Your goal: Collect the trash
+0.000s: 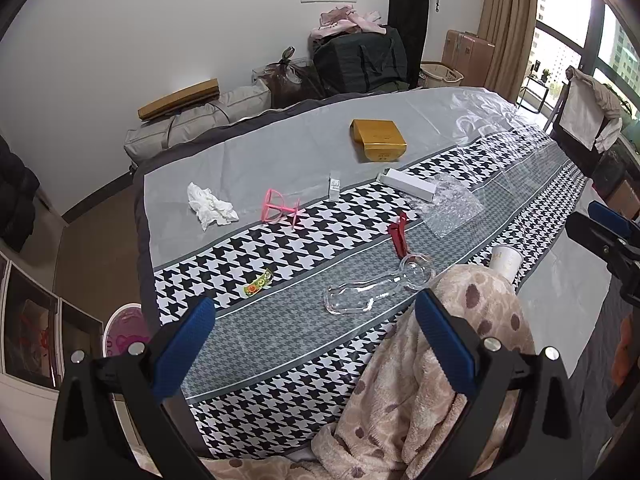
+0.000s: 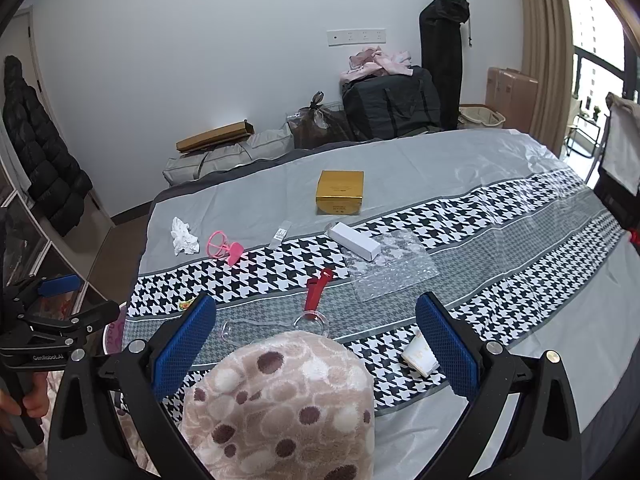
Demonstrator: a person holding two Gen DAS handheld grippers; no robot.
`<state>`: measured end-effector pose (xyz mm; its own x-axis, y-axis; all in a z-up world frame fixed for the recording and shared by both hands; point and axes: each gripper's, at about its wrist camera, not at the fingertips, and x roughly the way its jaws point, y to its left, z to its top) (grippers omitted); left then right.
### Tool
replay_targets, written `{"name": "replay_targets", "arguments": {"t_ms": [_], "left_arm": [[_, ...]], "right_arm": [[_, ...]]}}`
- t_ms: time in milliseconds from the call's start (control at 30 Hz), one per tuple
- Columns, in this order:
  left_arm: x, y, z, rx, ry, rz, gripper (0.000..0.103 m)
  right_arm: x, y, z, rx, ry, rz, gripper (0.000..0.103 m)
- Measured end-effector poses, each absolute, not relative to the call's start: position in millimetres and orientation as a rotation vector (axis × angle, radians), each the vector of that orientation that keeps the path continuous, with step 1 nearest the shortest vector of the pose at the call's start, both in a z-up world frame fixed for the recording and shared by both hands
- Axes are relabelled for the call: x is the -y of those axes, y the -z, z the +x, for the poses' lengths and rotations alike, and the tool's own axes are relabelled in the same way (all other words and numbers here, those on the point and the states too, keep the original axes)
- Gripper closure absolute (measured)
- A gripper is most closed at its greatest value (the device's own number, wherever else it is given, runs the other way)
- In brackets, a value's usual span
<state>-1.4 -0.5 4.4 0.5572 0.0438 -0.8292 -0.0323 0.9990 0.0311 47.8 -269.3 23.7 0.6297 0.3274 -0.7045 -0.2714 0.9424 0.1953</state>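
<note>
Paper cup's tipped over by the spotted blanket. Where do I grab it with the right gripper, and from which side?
Pinch the paper cup across its side wall near the open rim, coming down from above. It lies on its side on the bedspread, so the wall faces up; the right gripper is open and probably nearest.

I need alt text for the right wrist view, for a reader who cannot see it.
The open right claw hovers empty above a bed with a grey and houndstooth cover, with a spotted fleece blanket bunched between its fingers. Scattered on the cover are a paper cup, crumpled tissue, gold box, white box, red clip and bubble wrap.
</note>
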Motion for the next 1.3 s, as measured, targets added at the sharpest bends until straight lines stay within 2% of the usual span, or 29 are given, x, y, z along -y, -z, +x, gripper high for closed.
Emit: {"name": "replay_targets", "arguments": {"t_ms": [600, 1033, 1300], "left_arm": [[10.0, 13.7, 26.3, -1.035, -0.034, 0.021, 0.005], [29.7, 61.6, 85.3, -1.086, 0.032, 0.031, 0.005], [23.2, 97.2, 123.3, -1.138, 0.170, 0.006, 0.005]], "right_arm": [[297.6, -2.5, 67.3, -0.875, -0.283, 0.101, 0.006], [366.5, 68.3, 94.9, -1.004, -0.210, 0.210, 0.006], [384.3, 109.4, 127.4, -1.078, -0.411, 0.106, 0.006]]}}
